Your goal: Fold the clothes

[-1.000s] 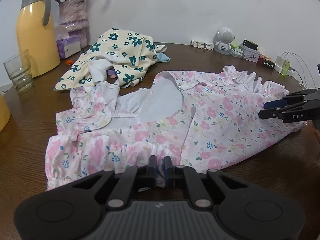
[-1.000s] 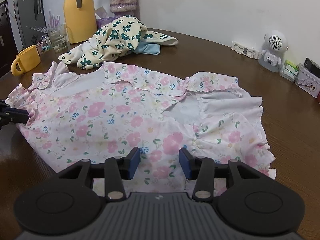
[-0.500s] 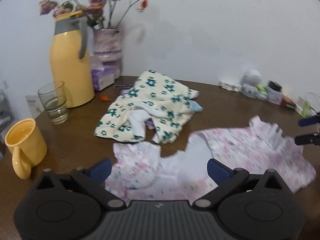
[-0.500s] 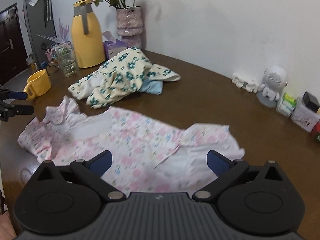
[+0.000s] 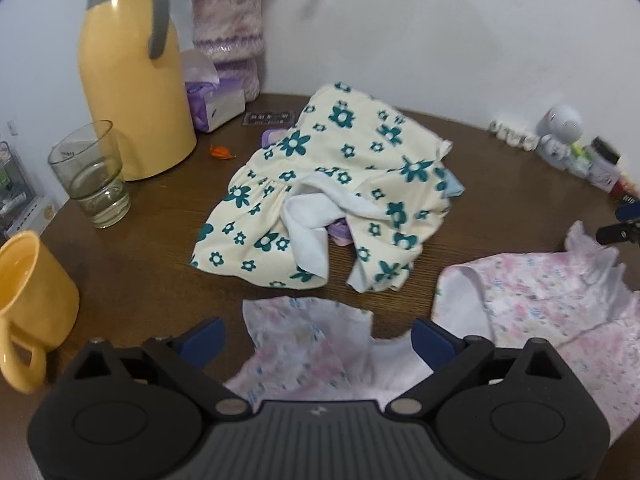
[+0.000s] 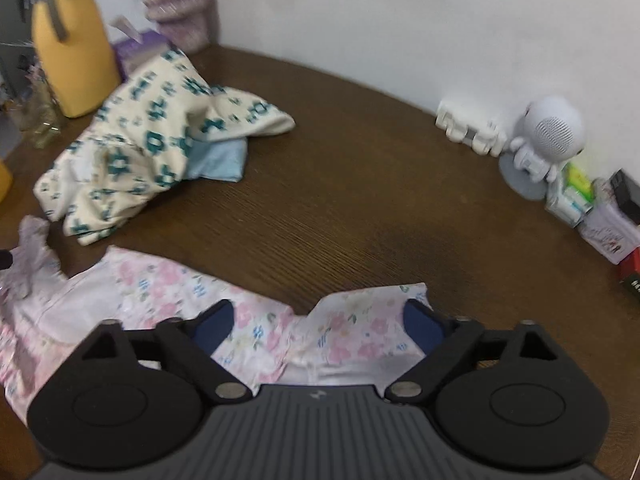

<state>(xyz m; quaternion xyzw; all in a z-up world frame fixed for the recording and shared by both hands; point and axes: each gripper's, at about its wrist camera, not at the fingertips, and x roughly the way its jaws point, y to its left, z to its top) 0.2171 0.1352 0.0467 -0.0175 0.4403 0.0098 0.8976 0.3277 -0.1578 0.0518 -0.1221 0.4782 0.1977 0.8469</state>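
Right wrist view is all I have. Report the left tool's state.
Observer: The left tool is open, pads wide apart, clamping nothing; a sleeve of the pink floral dress lies between them.
Operator: Name the yellow thing cut off at my left edge.
Observer: A yellow mug, standing nearer than the glass tumbler.
Operator: Describe what's inside the cream flowered garment.
Observer: A white cloth pokes from a fold in the cream flowered garment.

A round dark wooden table [image 5: 168, 240] stands against a plain white wall [image 5: 420, 32].
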